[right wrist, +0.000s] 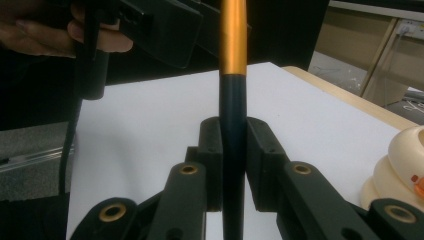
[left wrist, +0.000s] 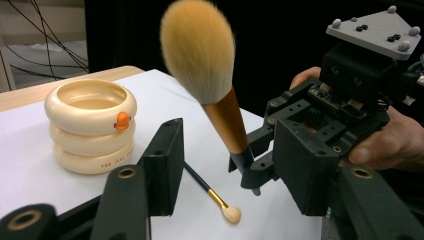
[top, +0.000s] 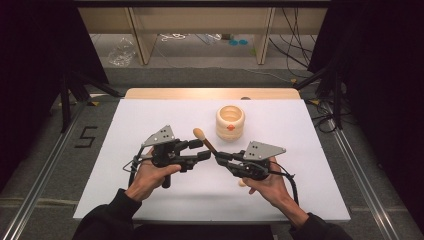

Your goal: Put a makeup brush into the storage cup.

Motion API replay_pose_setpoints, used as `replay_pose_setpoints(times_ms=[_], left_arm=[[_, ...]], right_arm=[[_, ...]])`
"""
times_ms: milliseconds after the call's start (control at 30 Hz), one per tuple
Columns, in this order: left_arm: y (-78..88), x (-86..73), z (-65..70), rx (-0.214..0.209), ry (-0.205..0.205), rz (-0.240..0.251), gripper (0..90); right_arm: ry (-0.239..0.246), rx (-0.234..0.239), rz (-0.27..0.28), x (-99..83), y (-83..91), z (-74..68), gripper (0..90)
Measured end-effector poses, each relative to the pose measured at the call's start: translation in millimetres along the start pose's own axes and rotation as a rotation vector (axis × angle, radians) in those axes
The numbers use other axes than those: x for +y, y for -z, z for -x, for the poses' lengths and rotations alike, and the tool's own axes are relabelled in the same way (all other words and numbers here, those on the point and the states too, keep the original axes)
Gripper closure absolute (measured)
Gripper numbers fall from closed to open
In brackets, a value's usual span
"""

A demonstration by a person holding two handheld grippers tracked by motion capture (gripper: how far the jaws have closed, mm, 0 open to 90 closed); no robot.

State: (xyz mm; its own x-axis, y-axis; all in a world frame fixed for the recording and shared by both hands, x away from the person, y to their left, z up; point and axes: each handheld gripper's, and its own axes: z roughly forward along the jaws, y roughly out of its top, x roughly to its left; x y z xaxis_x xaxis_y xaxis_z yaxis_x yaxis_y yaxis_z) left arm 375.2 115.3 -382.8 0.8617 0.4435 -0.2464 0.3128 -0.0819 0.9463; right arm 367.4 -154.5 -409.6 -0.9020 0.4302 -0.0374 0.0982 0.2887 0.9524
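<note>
A large makeup brush (top: pixel 200 134) with a fluffy tan head (left wrist: pixel 197 50), gold ferrule and dark handle stands tilted above the white table. My right gripper (top: pixel 218 157) is shut on its dark handle (right wrist: pixel 233 115), jaws pressed on both sides. My left gripper (top: pixel 204 149) faces it from the left with jaws apart. In the left gripper view its near jaw stands clear of the ferrule (left wrist: pixel 227 122), and the right gripper (left wrist: pixel 247 167) holds the brush just ahead. A small brush (left wrist: pixel 220 202) lies on the table under the right hand.
A cream holder made of stacked rings (top: pixel 230 122) with an orange spot stands behind the grippers, top open (left wrist: pixel 90 127); its edge shows at the right (right wrist: pixel 400 170). The white tabletop (top: pixel 150 115) has bare room to the left and front. A wooden strip edges its far side.
</note>
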Motion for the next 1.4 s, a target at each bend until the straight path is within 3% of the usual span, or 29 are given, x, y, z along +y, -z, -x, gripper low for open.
replay_pose_setpoints(times_ms=[667,1000,1133,1400], left_arm=[[-7.4,-3.6,-1.6,-0.07,0.028,0.031,75.7],[-8.6,-3.2,-1.1,-0.075,0.041,0.021,77.1],[-12.0,-4.4,1.2,-0.079,0.023,-0.004,77.1],[-15.3,-4.5,2.6,-0.084,0.007,-0.017,77.1]], right_arm=[[0.011,0.026,-0.018,-1.9,-6.6,-5.8,78.8],[0.003,0.038,-0.02,-2.7,-7.9,-5.7,78.3],[-0.011,0.038,-0.013,-2.0,-8.1,-6.0,75.8],[0.011,0.037,-0.023,-0.8,-8.2,-7.4,77.6]])
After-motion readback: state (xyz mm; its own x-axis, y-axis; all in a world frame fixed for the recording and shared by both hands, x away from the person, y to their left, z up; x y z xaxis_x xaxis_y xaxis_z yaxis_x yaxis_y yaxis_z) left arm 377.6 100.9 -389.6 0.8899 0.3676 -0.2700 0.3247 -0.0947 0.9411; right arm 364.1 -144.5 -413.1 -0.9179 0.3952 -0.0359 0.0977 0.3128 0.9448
